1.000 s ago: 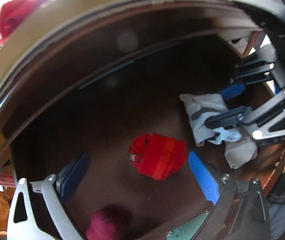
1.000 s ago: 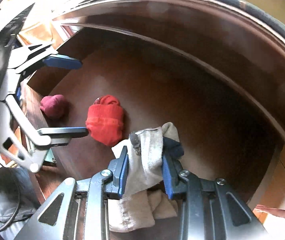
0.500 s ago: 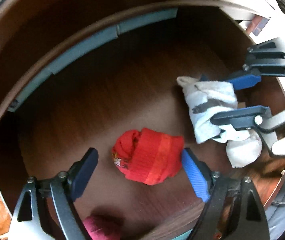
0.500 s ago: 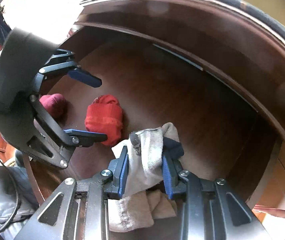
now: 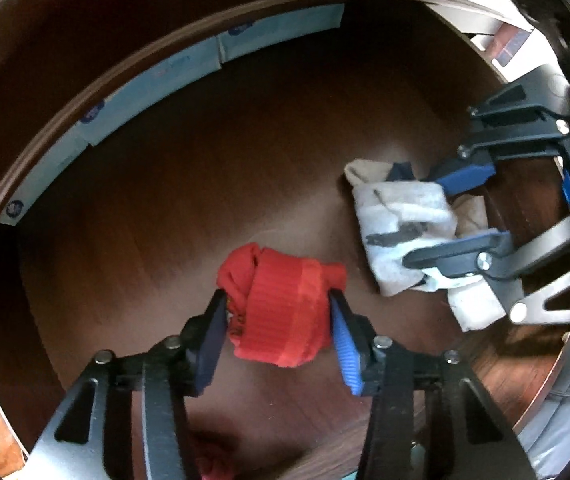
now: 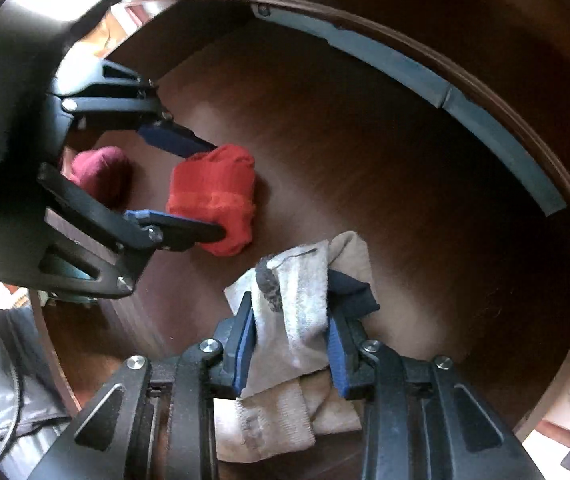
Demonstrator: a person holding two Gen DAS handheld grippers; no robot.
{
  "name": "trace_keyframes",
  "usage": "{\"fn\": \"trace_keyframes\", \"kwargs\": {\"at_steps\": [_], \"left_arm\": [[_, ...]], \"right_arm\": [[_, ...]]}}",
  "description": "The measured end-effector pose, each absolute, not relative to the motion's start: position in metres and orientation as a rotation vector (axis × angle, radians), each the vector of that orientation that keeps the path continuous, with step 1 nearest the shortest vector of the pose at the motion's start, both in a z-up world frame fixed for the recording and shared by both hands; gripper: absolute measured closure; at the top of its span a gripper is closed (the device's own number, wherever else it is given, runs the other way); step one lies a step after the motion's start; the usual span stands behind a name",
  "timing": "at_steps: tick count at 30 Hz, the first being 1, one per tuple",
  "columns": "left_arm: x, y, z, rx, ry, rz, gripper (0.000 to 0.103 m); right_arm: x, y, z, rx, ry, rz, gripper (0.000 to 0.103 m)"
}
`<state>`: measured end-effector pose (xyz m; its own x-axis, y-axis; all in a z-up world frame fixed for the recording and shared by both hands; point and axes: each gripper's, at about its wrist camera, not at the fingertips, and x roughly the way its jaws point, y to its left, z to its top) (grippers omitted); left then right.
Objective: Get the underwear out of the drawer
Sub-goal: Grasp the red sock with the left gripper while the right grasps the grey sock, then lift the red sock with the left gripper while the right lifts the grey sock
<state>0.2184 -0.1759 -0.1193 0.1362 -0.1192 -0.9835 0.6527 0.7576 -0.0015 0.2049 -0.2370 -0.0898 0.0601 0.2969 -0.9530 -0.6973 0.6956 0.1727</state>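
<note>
Closing since the earlier frame, left gripper pinches the rolled red ribbed underwear on the dark wooden drawer floor, right gripper clamps a grey-white cloth bundle; shallow edge grips may slip on lifting.

Pale bundle in right claw
</note>
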Motion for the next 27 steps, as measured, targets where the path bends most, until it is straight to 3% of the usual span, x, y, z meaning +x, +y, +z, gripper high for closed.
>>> {"fn": "trace_keyframes", "kwargs": {"at_steps": [7,9,27], "left_arm": [[0.217,-0.18,-0.111,0.486,1.275,-0.578,0.06],[0.212,-0.181,-0.108,0.491,1.248,-0.569,0.063],[0.18,-0.148,-0.066,0.381,1.008,-0.469,0.063]], "right_arm": [[0.209,-0.23,-0.093,-0.371,1.305,0.783,0.068],[0.206,-0.232,-0.094,-0.374,1.281,0.779,0.072],[0.168,-0.263,-0.065,-0.303,1.063,0.766,0.077]]}}
